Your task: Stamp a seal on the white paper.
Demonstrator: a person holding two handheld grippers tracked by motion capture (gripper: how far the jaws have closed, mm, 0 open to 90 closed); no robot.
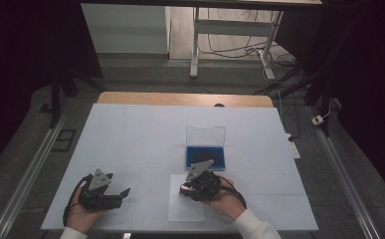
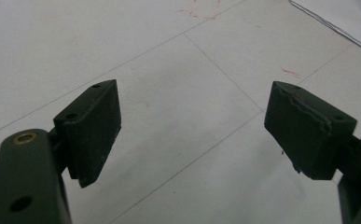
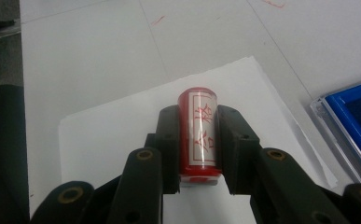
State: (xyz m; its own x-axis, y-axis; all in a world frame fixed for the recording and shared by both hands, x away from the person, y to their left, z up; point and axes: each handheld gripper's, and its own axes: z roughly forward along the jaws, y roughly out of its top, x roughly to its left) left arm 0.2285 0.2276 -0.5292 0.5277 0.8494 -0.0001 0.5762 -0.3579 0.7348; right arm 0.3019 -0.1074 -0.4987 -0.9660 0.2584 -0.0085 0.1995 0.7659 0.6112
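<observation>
A red stamp [image 3: 197,133] with a white label and red characters is clamped between the jaws of my right gripper [image 3: 197,140], which is shut on it. It hangs over a white paper sheet [image 3: 117,126] on the table. In the high view the right gripper [image 1: 186,189] holds the stamp [image 1: 184,189] above the paper [image 1: 182,209] near the front edge. A blue ink pad [image 1: 205,156] in a clear case with its lid up lies just beyond it, and its corner [image 3: 355,112] shows in the right gripper view. My left gripper [image 1: 123,193] rests open at the front left, with bare table between its jaws [image 2: 192,135].
The white table cover [image 1: 130,134] carries faint red marks [image 2: 290,72] and fold lines. A wooden table edge [image 1: 180,98] runs along the back. Beyond stand white desk legs [image 1: 195,45] and cables [image 1: 279,59] on the floor. A white power strip [image 1: 293,148] lies at the table's right edge.
</observation>
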